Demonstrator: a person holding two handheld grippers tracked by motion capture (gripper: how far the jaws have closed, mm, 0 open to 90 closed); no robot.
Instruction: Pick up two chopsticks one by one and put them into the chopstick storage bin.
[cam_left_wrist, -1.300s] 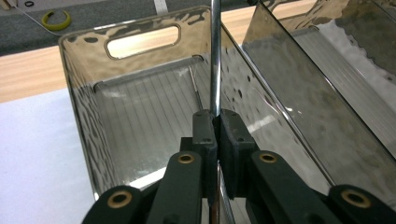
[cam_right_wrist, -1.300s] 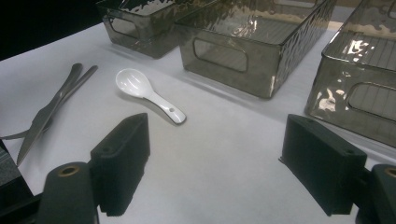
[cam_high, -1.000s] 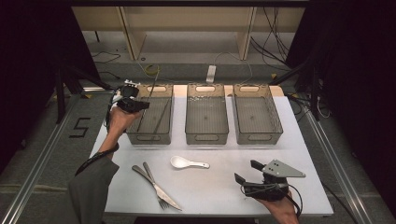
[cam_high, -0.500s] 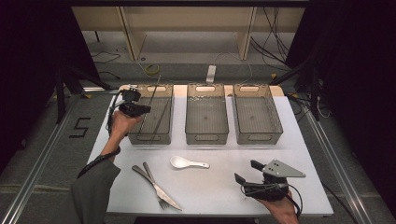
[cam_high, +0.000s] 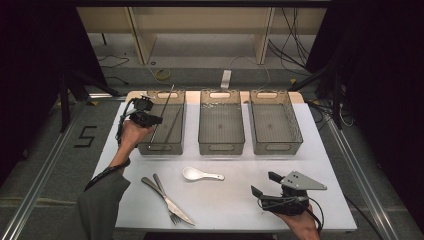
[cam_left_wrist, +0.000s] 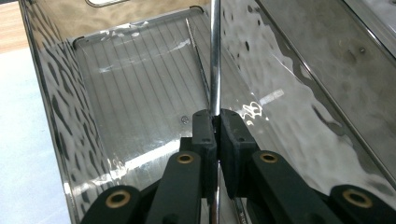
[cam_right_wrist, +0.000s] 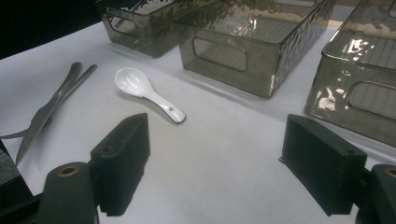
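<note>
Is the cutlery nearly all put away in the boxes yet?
Not yet. The left hand-held gripper is shut on a metal chopstick over the left bin; another seems inside. The knife, fork and white spoon wait on the table.

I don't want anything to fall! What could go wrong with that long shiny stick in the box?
The left gripper pinches the thin shiny metal rod low down, so it might swing or slip. It leans over the left smoky clear plastic bin, so it could hit the rim and land on the white table.
</note>
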